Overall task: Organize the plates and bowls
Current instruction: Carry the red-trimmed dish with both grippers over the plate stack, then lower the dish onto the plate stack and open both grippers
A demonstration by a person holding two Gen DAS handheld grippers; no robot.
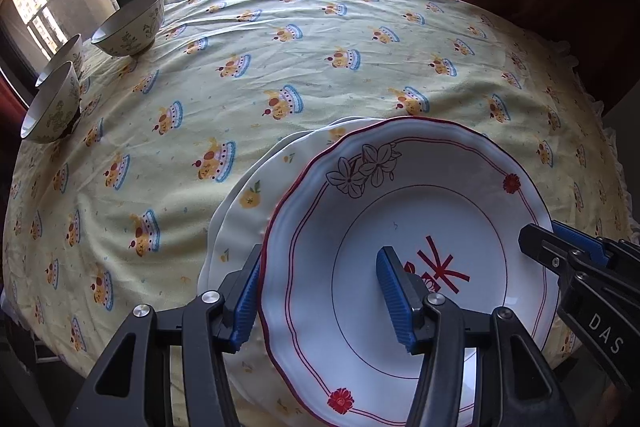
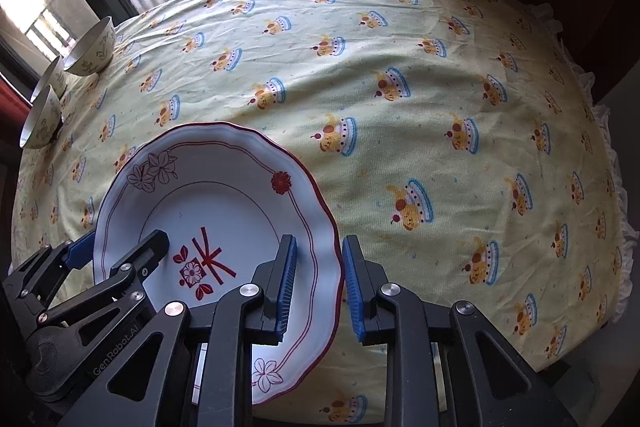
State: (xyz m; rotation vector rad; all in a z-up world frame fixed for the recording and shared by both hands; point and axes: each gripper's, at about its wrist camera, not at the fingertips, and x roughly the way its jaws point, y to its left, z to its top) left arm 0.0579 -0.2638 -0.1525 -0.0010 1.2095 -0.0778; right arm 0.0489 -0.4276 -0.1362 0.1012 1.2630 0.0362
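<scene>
Both grippers straddle the red-rimmed plate (image 1: 408,227): left gripper (image 1: 320,295) fingers apart, right gripper (image 2: 318,291) fingers barely clear of its rim.

I see the top plate (image 1: 404,227) lying on another plate (image 1: 248,203) at the worktop's (image 1: 320,67) near edge; three bowls (image 1: 130,27) sit along the far left edge.

Both grippers were black plastic frames with round silver bolts at the joints. The left gripper (image 1: 320,291) carried ribbed blue pads (image 1: 394,303). The right gripper (image 2: 320,287) matched it, with white lettering (image 2: 116,351) moulded on one arm.
</scene>
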